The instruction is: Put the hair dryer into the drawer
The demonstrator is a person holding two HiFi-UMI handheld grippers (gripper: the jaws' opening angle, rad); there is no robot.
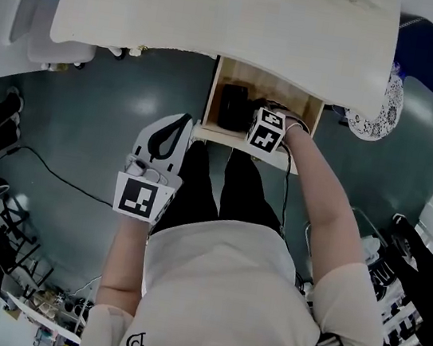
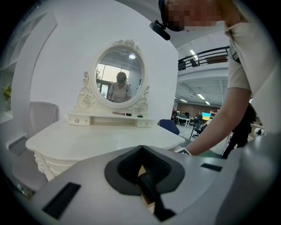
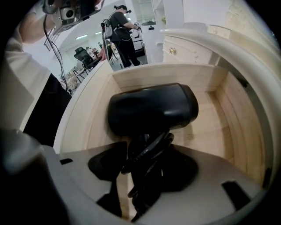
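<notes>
The black hair dryer (image 3: 151, 107) lies inside the open wooden drawer (image 3: 167, 74), body across the drawer floor and handle toward me. Its handle, wrapped in black cord, stands between the jaws of my right gripper (image 3: 145, 176). A sliver of wood shows between the left pad and the handle, so the jaws are open around it. In the head view the right gripper (image 1: 267, 115) reaches down into the drawer (image 1: 241, 140) beside the hair dryer (image 1: 233, 106). My left gripper (image 1: 182, 123) hovers left of the drawer front, shut and empty. The left gripper (image 2: 147, 176) faces the vanity.
The white vanity table (image 1: 224, 16) overhangs the drawer; its oval mirror (image 2: 119, 81) stands at the back. The person's legs sit just below the drawer front. A blue chair (image 1: 425, 46) is at the far right. A black cable (image 1: 55, 176) runs over the floor at the left.
</notes>
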